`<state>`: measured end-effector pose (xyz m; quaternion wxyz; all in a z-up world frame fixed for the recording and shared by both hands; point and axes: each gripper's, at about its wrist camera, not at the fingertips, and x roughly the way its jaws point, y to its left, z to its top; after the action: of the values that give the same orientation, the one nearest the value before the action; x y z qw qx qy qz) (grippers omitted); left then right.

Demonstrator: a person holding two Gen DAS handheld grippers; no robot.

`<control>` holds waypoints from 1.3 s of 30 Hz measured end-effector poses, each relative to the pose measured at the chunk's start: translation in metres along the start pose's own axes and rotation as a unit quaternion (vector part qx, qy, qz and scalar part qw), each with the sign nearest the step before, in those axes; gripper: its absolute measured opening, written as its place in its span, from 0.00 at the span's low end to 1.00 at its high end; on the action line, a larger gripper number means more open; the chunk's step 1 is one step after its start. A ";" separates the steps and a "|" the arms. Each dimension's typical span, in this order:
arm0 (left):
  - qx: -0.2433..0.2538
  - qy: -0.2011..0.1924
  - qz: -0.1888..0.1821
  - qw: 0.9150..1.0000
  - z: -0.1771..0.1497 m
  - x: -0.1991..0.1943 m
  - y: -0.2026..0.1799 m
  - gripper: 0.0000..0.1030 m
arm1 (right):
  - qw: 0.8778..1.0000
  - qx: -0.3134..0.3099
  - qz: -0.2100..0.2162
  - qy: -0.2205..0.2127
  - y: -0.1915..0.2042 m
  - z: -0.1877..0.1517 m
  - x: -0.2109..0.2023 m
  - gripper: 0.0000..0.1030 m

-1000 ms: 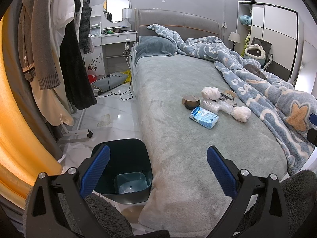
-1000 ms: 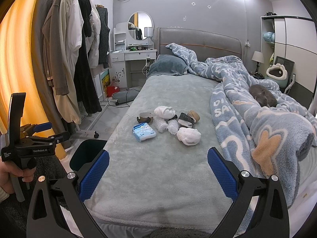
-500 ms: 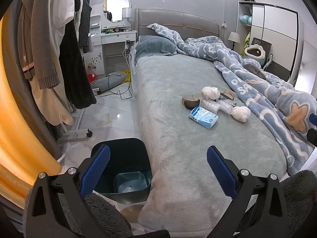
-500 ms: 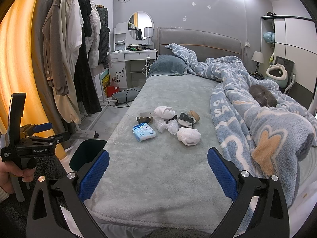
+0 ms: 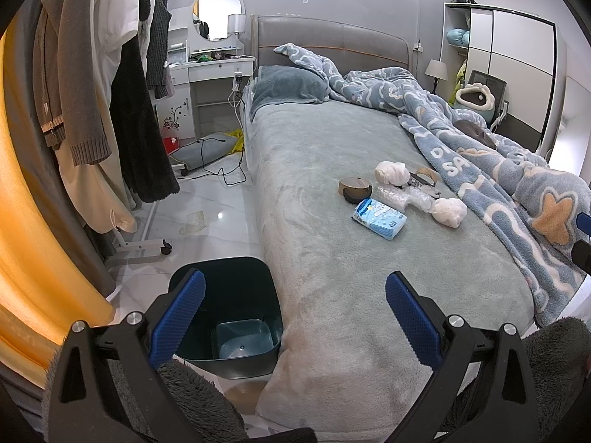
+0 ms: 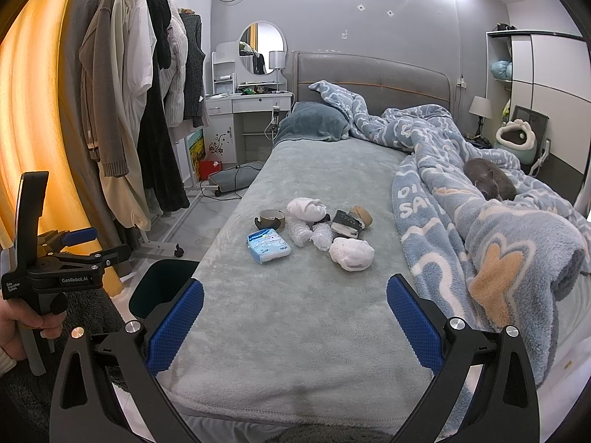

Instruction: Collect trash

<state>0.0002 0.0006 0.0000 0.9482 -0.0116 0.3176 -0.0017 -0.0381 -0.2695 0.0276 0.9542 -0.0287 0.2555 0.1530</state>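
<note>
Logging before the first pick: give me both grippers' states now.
Left gripper: open, holding nothing.
Right gripper: open, holding nothing.

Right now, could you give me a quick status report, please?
Left gripper and right gripper open, empty. Trash pile untouched on bed. Bin beside bed. Path clear.

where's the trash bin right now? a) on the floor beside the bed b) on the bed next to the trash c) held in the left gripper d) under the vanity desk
a: the dark bin stands on the floor against the side of the bed, apart from the trash pile.
</note>
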 end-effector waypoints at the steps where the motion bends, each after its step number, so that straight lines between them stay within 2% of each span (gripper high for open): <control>1: 0.000 0.000 0.000 1.000 0.000 0.000 0.000 0.97 | 1.000 0.000 0.000 0.000 0.000 0.000 0.000 0.97; 34: 0.001 -0.002 -0.004 1.000 -0.001 0.000 0.000 0.97 | 1.000 0.004 -0.001 0.003 -0.003 0.002 -0.005 0.97; 39: 0.010 -0.009 0.009 1.000 0.002 -0.002 -0.004 0.97 | 1.000 0.001 0.003 0.005 -0.007 0.010 0.000 0.97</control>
<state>-0.0005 -0.0037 0.0032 0.9509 0.0002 0.3095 0.0034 -0.0313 -0.2753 0.0363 0.9524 -0.0279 0.2609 0.1554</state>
